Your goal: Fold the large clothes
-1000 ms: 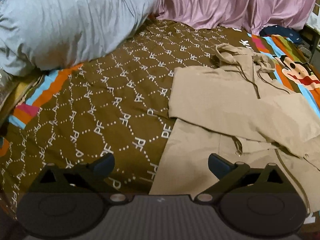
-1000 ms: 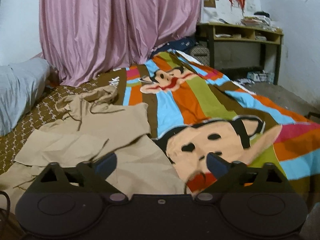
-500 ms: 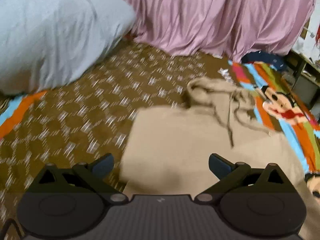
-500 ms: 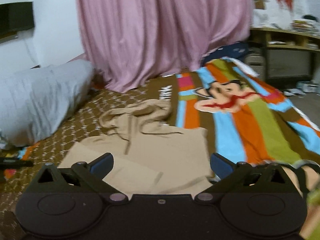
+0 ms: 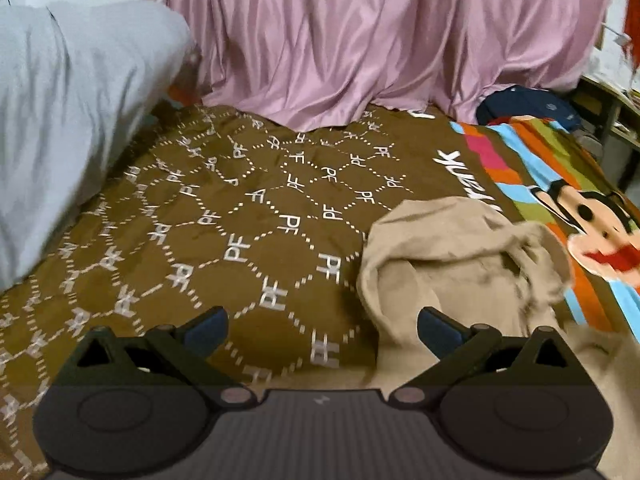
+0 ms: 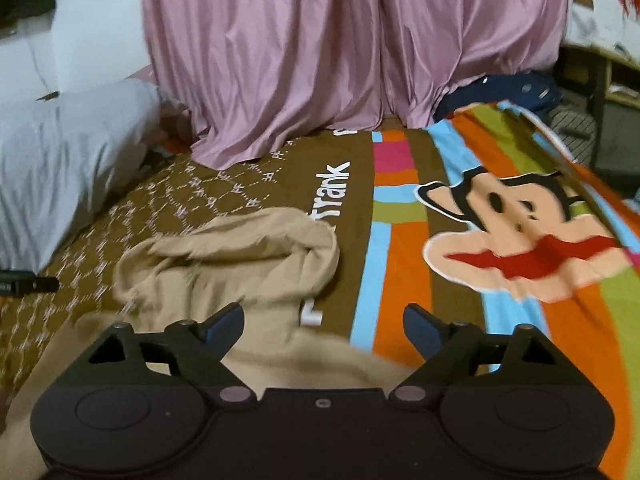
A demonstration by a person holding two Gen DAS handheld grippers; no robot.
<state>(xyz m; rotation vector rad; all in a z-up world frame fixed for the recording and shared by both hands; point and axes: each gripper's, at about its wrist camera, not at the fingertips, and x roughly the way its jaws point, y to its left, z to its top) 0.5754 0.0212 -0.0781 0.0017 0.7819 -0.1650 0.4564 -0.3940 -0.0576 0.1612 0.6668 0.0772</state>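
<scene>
A tan hooded garment (image 5: 460,276) lies on the bed, its hood bunched up toward the curtain. In the left wrist view my left gripper (image 5: 322,326) hangs open above the brown patterned sheet, just left of the hood, nothing between its fingers. In the right wrist view the hood (image 6: 240,264) sits ahead and to the left. My right gripper (image 6: 323,322) stands over the garment's right shoulder edge. Its jaws are wide and closing, with only cloth and sheet seen below them, nothing pinched.
A grey pillow (image 5: 72,120) lies at the left. Pink curtains (image 5: 360,40) hang behind the bed. The bedsheet (image 6: 500,232) shows a bright striped cartoon print at the right. A dark bag (image 5: 528,104) and a wooden shelf (image 6: 616,88) stand at the far right.
Both grippers have swept forward along the garment from its body to the hood end. The hood now fills the near view. The right jaws have narrowed slightly.
</scene>
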